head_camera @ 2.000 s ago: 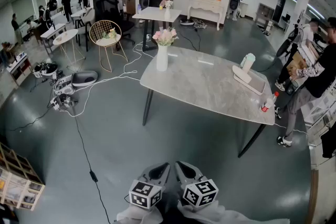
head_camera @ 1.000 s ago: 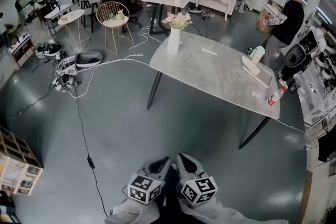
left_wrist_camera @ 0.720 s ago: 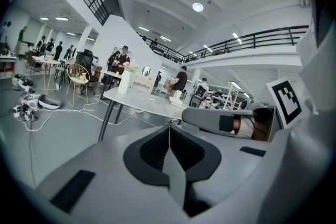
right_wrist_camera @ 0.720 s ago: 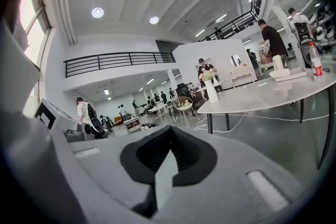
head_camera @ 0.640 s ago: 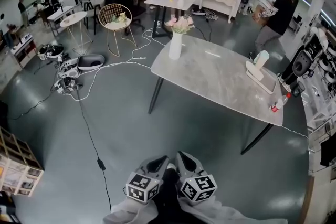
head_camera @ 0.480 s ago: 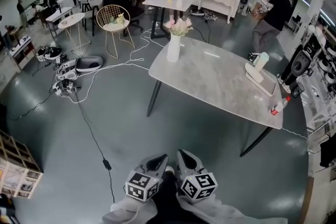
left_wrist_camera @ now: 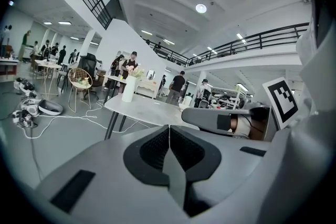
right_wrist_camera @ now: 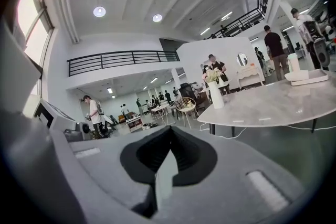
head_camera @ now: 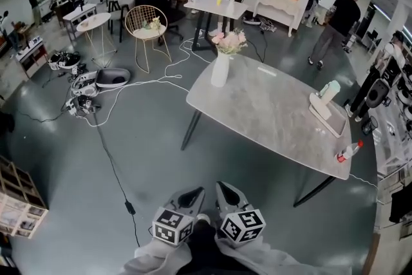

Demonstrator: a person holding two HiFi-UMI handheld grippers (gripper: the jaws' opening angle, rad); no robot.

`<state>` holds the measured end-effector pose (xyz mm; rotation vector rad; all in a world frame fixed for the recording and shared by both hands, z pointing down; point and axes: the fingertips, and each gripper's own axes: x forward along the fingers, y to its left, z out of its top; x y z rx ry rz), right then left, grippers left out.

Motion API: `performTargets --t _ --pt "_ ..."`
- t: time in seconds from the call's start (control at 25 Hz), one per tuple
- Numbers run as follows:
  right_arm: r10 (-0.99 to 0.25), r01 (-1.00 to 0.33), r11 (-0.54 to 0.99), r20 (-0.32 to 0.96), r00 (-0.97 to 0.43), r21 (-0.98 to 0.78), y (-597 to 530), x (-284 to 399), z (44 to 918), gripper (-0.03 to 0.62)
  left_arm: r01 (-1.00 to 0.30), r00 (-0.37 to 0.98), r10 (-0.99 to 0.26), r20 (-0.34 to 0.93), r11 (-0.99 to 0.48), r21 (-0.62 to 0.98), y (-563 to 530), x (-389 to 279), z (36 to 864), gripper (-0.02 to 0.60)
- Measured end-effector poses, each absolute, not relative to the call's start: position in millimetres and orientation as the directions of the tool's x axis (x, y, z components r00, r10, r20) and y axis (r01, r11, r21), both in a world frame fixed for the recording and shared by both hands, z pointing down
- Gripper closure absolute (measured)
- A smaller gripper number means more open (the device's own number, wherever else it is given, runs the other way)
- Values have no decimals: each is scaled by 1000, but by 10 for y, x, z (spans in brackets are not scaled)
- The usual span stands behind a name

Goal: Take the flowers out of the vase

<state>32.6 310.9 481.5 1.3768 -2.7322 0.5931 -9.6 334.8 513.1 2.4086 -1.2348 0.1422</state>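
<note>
Flowers [head_camera: 230, 42] — pale pink bunch, upright in white vase [head_camera: 220, 69] on far left corner of grey table [head_camera: 277, 116]. Stood well apart from both tongs, with bare floor between. Lay almost dead ahead: showed left of centre past left gripper [left_wrist_camera: 169, 134] and right of centre past right gripper [right_wrist_camera: 169, 136], so sat between the two lines of aim. Looked no nearer to one hand than to the other, as far as could be judged. Tongs held low and side by side, both aimed roughly level toward table. Jaws of each pressed together, pads meeting, nothing between them.

Stems with long axis vertical, heads clear above vase mouth. Called, by that reading, for a walk up to that corner first, then jaws parted, a level grip on stems just above rim, and a straight lift upward — not a sideways drag. Seemed a risk: tall narrow vase so near table edge, easily tipped by any slanted pull.
</note>
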Motion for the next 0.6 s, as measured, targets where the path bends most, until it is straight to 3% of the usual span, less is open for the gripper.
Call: performTargets --t 0.6 --pt "-742 -764 558 217 -634 -323 2350 651 4976 594 -785 607 -751 261 -514 347 2521 270 5234 572"
